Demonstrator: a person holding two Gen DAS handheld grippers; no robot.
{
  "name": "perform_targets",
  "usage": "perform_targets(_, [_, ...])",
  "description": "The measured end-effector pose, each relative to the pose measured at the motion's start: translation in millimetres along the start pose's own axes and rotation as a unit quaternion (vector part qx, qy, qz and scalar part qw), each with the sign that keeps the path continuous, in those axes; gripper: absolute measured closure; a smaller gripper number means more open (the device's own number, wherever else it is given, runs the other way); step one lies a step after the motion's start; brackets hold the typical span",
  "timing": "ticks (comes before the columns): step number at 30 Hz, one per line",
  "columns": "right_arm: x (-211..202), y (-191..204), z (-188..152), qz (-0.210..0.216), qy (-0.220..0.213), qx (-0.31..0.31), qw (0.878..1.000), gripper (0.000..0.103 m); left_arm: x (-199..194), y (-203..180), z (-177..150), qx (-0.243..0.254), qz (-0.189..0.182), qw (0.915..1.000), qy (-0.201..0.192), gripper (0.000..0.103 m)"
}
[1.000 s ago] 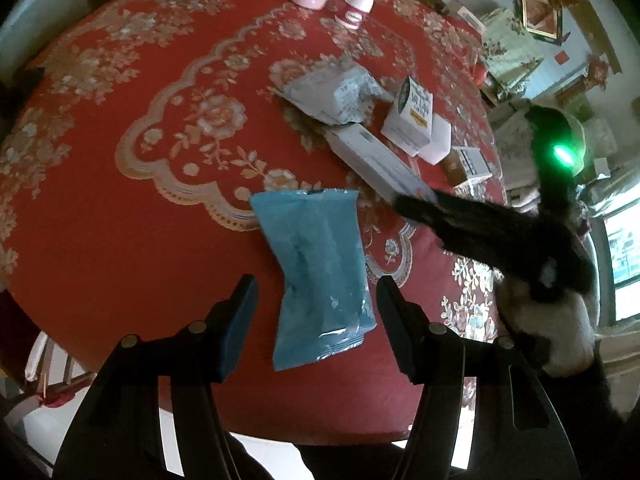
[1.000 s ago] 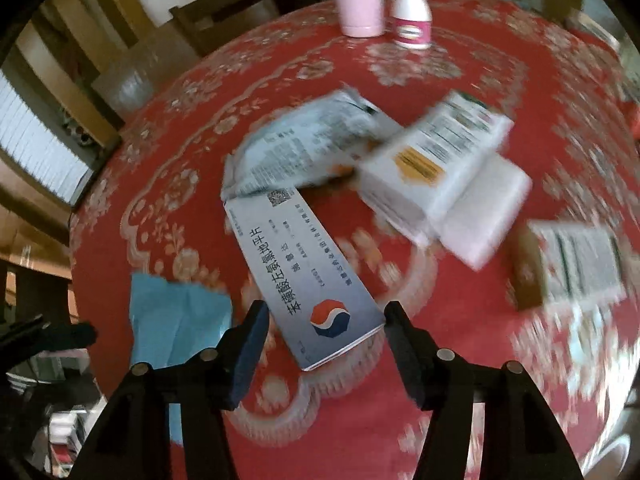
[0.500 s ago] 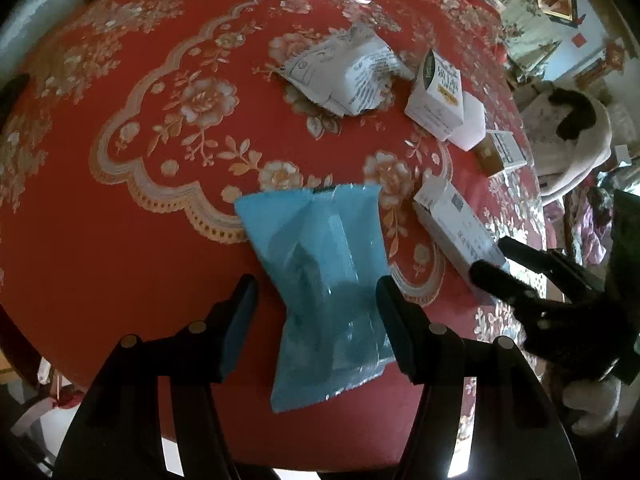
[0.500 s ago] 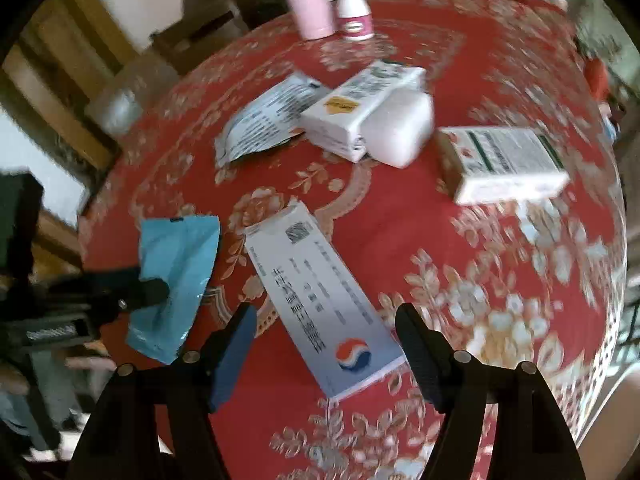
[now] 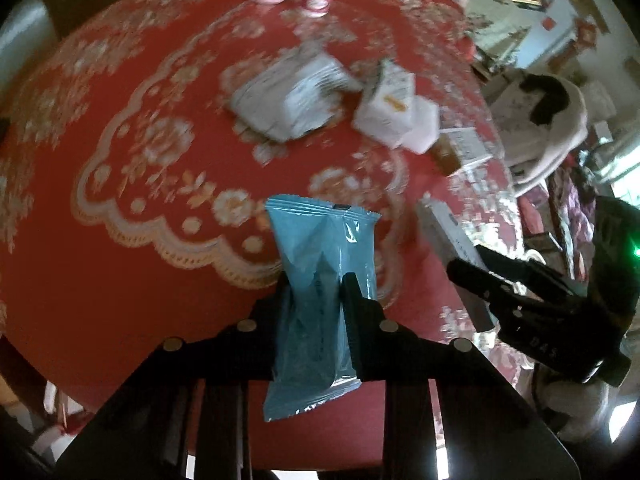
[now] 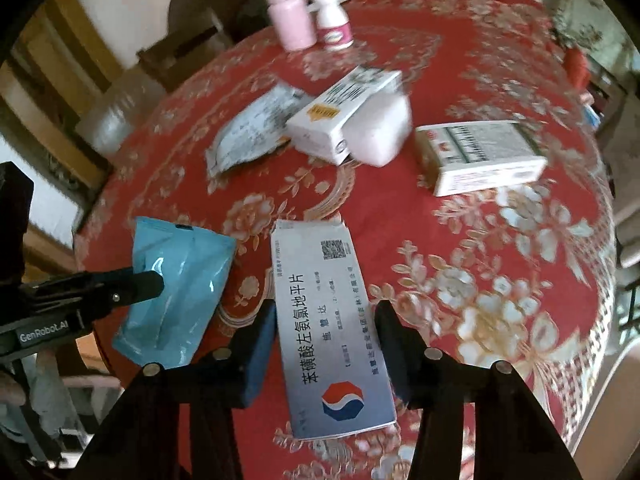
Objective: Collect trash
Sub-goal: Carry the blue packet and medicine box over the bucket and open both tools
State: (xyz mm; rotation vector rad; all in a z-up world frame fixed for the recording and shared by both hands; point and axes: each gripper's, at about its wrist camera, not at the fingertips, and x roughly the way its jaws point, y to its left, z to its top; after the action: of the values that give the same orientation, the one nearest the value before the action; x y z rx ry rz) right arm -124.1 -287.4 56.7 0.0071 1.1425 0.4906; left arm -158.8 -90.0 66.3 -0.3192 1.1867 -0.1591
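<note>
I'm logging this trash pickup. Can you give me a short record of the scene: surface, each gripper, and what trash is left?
surface: round table, red cloth
left gripper: closing, pinching the blue packet
right gripper: closing around the long white box, pads not yet on it
left on table: foil pouch, two white boxes
far edge: pink bottle, white bottle

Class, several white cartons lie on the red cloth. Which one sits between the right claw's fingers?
The long flat carton with the red-and-blue roundel, between the closing right claw; the others lie farther off.
</note>
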Motion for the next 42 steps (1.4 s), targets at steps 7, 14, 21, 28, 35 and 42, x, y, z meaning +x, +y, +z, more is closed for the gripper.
perform_targets(7, [-37.9, -19.4, -12.8, -0.022, -0.04, 0.043, 0.998, 0.055, -9.2, -44.3, 15.1, 0.058, -0.02, 0.9981, -0.012, 0.081])
perform_targets(14, [-71.3, -45.3, -29.0, -0.051, -0.071, 0.09, 0.992, 0.055, -7.2, -93.5, 24.3, 0.117, -0.041, 0.9921, -0.017, 0.081])
perform_targets(21, [-99.8, -72.4, -47.3, -0.079, -0.098, 0.136, 0.983, 0.055, -1.6, -135.7, 26.5, 0.169, -0.059, 0.9837, -0.014, 0.081])
perform_targets(28, [-127.6, -104.5, -72.8, -0.11, -0.116, 0.187, 0.969, 0.055, 7.6, -181.8, 25.1, 0.218, -0.078, 0.9728, -0.009, 0.081])
perform_targets(35, [-153.6, -137.6, -100.8, -0.14, -0.131, 0.238, 0.952, 0.055, 17.6, -227.9, 19.2, 0.257, -0.101, 0.9612, -0.003, 0.081])
perform_targets(42, [-175.7, -165.6, -126.1, -0.163, -0.139, 0.274, 0.937, 0.055, 28.0, -274.2, 10.5, 0.288, -0.119, 0.95, 0.004, 0.081])
